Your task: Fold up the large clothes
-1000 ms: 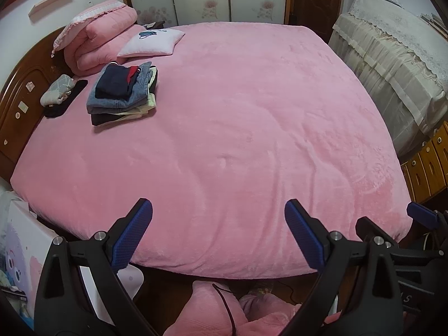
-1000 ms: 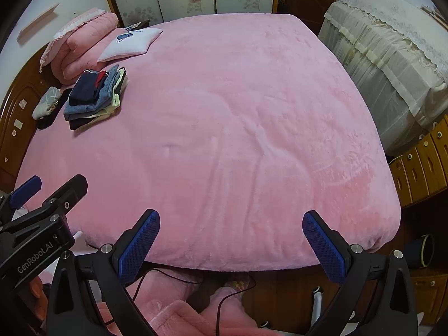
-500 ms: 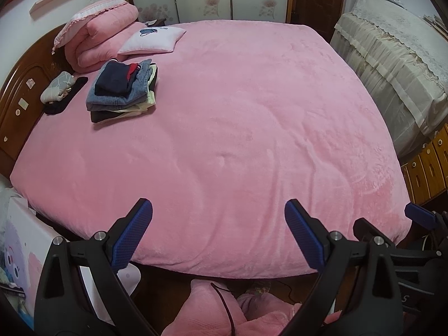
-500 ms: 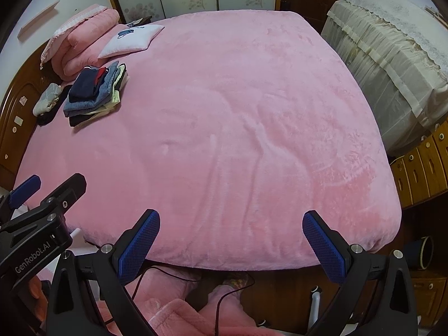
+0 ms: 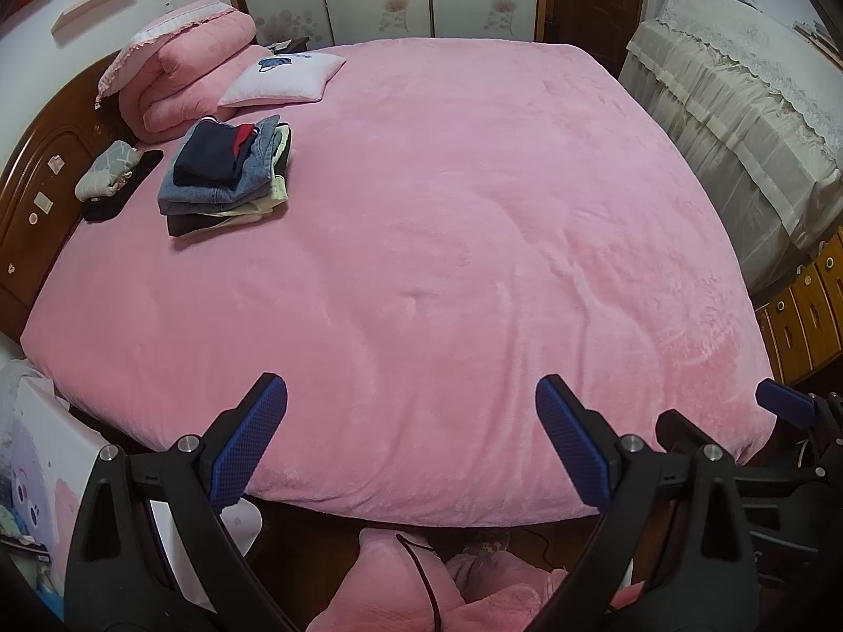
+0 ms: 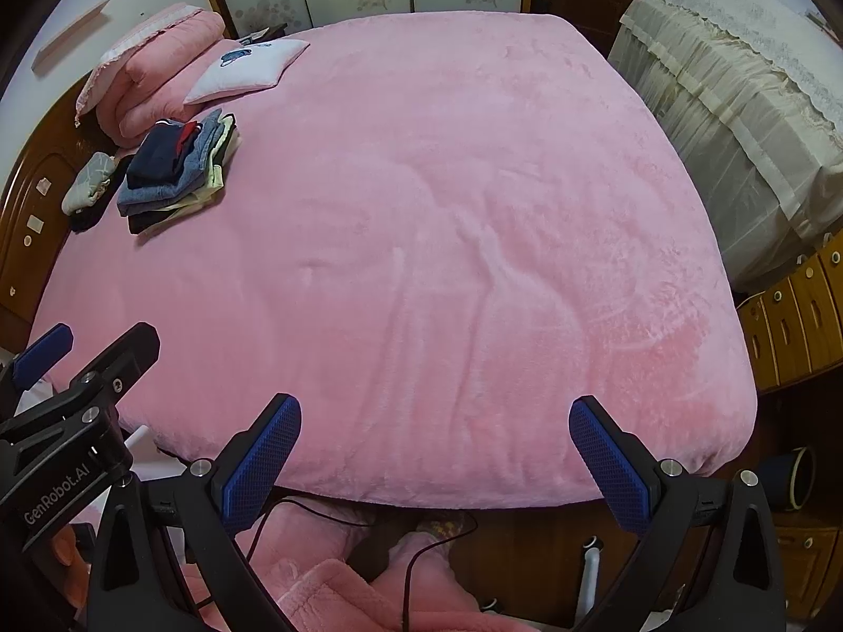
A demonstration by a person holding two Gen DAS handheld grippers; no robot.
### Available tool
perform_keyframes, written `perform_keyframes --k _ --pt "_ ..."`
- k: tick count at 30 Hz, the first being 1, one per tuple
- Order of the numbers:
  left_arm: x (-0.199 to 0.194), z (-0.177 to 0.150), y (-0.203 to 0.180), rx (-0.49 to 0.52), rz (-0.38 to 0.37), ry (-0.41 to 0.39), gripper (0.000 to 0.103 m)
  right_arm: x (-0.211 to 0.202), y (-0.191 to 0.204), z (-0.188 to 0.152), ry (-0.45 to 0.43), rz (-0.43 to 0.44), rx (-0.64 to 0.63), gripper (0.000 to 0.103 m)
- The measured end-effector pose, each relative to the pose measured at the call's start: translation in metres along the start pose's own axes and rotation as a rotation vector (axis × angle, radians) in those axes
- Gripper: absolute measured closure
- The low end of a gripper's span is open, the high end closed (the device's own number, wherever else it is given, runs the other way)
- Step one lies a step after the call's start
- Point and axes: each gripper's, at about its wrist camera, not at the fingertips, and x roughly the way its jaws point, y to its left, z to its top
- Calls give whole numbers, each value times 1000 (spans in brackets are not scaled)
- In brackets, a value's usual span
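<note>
From the left wrist view, the left gripper (image 5: 411, 440) hangs over the foot edge of the bed (image 5: 448, 242), its two blue-padded fingers (image 5: 247, 440) spread wide with nothing between them, pointing toward the headboard (image 5: 37, 174). The right gripper (image 5: 785, 403) shows only as one blue tip and black frame at the bed's near right corner; from here its spread cannot be told. The stack of folded clothes (image 5: 226, 174) lies on the bed near the headboard, dark navy piece on top, denim under it, pale and black layers below. Just beside the stack toward the headboard sits a grey rolled bundle (image 5: 108, 175) on a black piece. Beyond the stack are a rolled pink quilt (image 5: 184, 73) and a white cushion (image 5: 284, 81). Past the bed's foot edge, on the floor, lies a heap of pink fabric (image 5: 400, 590) with a dark cable over it. Most of the bed's pink cover is bare from the stack to the foot edge.

From the right wrist view, the right gripper (image 6: 434, 458) also hovers at the bed's (image 6: 421, 242) foot edge, fingers (image 6: 606, 466) released wide and holding nothing. The left gripper (image 6: 42, 350) appears off the bed's near left corner. The stack of folded clothes (image 6: 174, 171) sits far up the bed by the headboard (image 6: 26, 210). A cloth-draped piece of furniture (image 6: 737, 95) stands just beside the bed's right edge, wooden drawers (image 6: 790, 321) near the right foot corner.
</note>
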Motion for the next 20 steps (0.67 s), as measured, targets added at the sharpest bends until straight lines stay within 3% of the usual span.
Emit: perform_keyframes --k 20 --pt "-1 9 -17 17 1 -26 8 19 -21 7 26 8 5 0"
